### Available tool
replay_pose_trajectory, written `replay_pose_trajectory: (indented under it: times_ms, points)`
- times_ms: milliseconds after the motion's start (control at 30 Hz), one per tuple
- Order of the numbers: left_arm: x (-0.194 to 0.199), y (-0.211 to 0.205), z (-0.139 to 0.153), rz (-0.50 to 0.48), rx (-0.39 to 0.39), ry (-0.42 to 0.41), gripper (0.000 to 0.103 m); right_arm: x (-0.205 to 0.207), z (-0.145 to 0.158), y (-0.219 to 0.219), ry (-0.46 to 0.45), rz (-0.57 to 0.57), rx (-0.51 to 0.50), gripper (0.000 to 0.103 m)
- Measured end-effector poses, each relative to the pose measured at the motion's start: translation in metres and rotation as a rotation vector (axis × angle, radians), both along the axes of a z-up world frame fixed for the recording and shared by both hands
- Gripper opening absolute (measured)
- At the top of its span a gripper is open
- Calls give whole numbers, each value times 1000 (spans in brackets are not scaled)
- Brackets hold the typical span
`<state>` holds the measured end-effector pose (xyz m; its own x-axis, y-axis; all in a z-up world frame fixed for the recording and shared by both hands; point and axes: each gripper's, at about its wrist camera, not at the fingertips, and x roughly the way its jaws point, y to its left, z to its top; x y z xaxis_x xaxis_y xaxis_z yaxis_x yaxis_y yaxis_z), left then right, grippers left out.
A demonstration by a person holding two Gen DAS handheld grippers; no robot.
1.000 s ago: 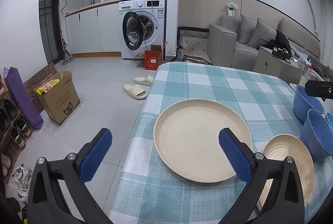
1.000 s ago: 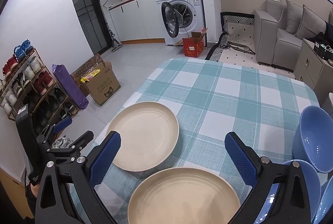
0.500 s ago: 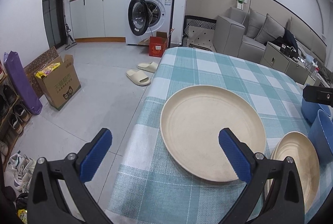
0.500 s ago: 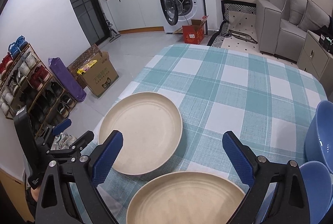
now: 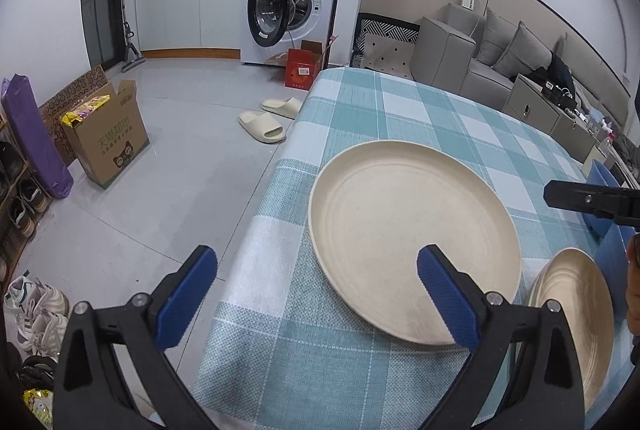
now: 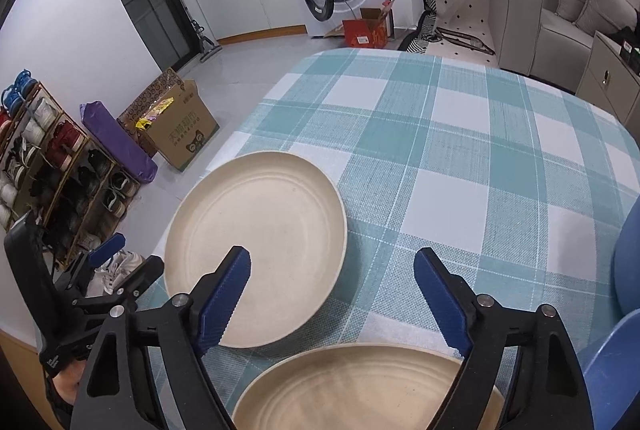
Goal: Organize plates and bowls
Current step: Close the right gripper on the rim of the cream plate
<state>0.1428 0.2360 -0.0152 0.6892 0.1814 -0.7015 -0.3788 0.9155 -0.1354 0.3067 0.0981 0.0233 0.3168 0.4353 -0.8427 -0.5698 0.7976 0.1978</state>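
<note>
A large cream plate (image 5: 412, 230) lies flat and right side up on the checked bench (image 6: 460, 134), close to its 9 o'clock edge. It is round and empty, with a shallow raised rim and faint rings in the well. At its 4 o'clock, in the right wrist view, a second plate (image 6: 360, 386) of a slightly tanner cream also lies flat, showing ringed grooves; whether the two rims touch is hard to tell. At 3 o'clock of the plates stand blue bowls (image 6: 628, 262), open side up, one just beside the other, cut off by the frame edge.
</note>
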Motion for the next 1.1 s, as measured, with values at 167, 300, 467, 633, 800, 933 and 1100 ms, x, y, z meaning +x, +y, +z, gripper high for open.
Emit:
replay_pose_trajectory:
  times_ms: [167, 300, 467, 633, 800, 933, 1100]
  points:
    - [3, -1, -4, -7, 0, 14, 92, 7, -14, 1, 22, -7, -21, 86]
    - [4, 1, -8, -9, -25, 20, 85, 10, -22, 4, 37, -8, -34, 85]
    - [4, 3, -12, -12, -44, 26, 72, 10, -32, 10, 51, 2, -62, 82]
    - [6, 6, -18, -13, -68, 39, 62, 9, -40, 16, 62, 10, -79, 80]
    - [6, 8, -21, -16, -84, 44, 54, 9, -46, 21, 73, 14, -96, 76]
    - [6, 9, -23, -19, -100, 45, 46, 9, -51, 26, 81, 21, -108, 72]
    - [7, 11, -25, -28, -118, 44, 38, 7, -59, 32, 95, 39, -127, 60]
